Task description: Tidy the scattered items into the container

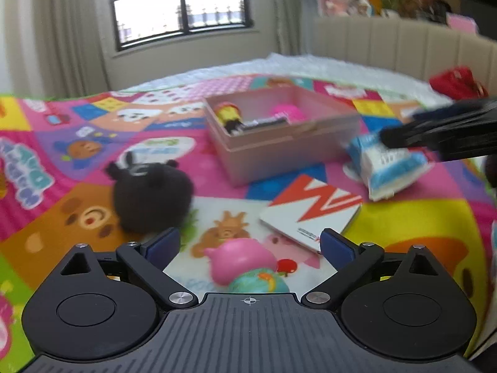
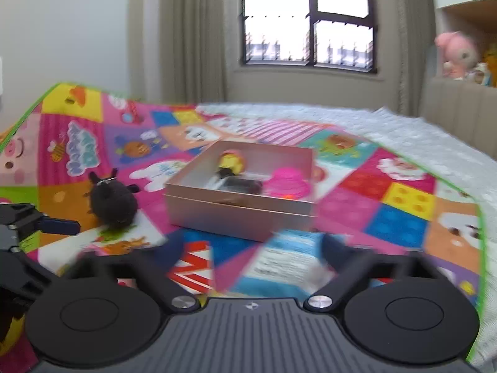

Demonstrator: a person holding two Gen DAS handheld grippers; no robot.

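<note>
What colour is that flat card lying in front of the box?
The flat card is white with a bold red-orange zigzag across it, clearest in the left wrist view.

Both wrist views low, close over play mat [image 1: 419, 217], facing window [image 2: 310, 18] (sharing pink box [image 1: 279, 152]).

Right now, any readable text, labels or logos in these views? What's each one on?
Large red "W" mark: on the white flat box.
Small print along that box's near edge: too blurred to read.
Print on the blue-and-white packet in the right gripper: too blurred.
Blue bubble lettering on the play mat: illegible.
Nothing else readable.
</note>
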